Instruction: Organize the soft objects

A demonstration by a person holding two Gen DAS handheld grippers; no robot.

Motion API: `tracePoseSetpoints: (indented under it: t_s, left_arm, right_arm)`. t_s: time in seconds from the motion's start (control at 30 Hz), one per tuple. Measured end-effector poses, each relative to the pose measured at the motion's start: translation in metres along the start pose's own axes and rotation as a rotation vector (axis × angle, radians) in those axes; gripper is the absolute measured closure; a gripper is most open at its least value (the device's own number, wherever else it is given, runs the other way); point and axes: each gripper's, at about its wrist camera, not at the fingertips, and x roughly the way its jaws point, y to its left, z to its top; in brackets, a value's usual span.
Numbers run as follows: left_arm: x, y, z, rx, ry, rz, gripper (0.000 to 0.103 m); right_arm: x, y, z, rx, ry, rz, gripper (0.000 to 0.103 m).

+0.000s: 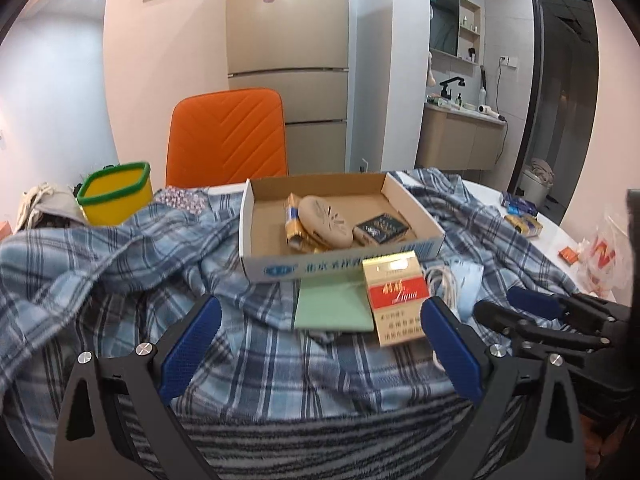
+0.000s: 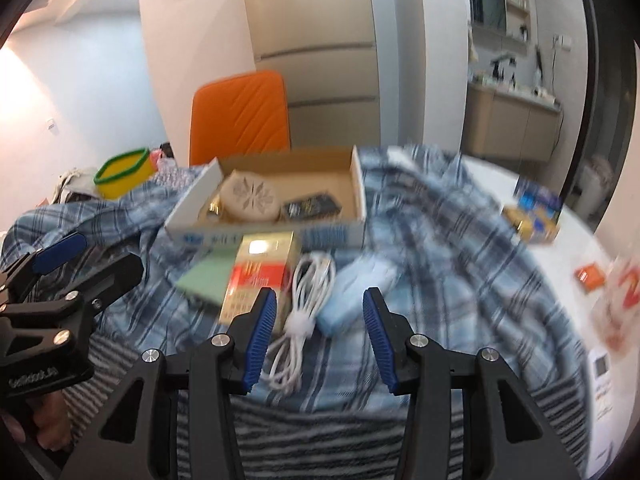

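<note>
Both tongs stand apart and hold nothing. The left tongs (image 1: 320,316) hang over the plaid cloth (image 1: 120,276), a cigarette pack (image 1: 394,300) and a green pad (image 1: 332,304) between the fingers, just in front of the box (image 1: 344,236). The right tongs (image 2: 319,312) frame a white cable (image 2: 304,312) and a pale blue mask (image 2: 352,292), also just before the box; likely one of these soft things is the target. The cloth, itself soft and rumpled, lies under the box and covers most of the white table (image 2: 560,240). Behind the box stand an orange chair (image 1: 228,136) and a fridge (image 1: 288,40); left of it, a yellow bin (image 1: 116,196).
</note>
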Motion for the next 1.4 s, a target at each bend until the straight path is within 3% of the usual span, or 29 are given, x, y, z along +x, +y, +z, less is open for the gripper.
tracePoseSetpoints:
  t_s: [0.27,0.47,0.73,0.8,0.93,1.1,1.4]
  left_arm:
    - [0.005,0.002,-0.01,-0.021,0.034,-0.014,0.003]
    - [0.012,0.001,-0.011,-0.021,0.059,-0.024,0.004]
    - [0.012,0.001,-0.012,-0.023,0.064,-0.019,0.006]
    - [0.012,0.001,-0.012,-0.018,0.065,-0.017,0.006]
    - [0.009,-0.001,-0.01,-0.01,0.06,-0.012,0.006]
    - [0.006,-0.005,-0.003,-0.007,0.061,-0.029,0.006]
    - [0.023,-0.029,0.024,-0.021,0.086,-0.075,0.006]
  right_arm:
    - [0.024,-0.004,-0.01,0.034,0.112,0.068,0.056]
    - [0.044,-0.002,-0.014,0.038,0.205,0.077,0.069]
    - [0.05,0.002,-0.017,0.023,0.243,0.076,0.076]
    - [0.051,0.002,-0.018,0.019,0.247,0.089,0.088]
    - [0.043,0.002,-0.017,0.014,0.207,0.07,0.095]
    - [0.01,-0.001,-0.012,0.007,0.049,0.06,0.096]
    - [-0.032,-0.012,0.007,-0.062,-0.164,-0.079,0.096]
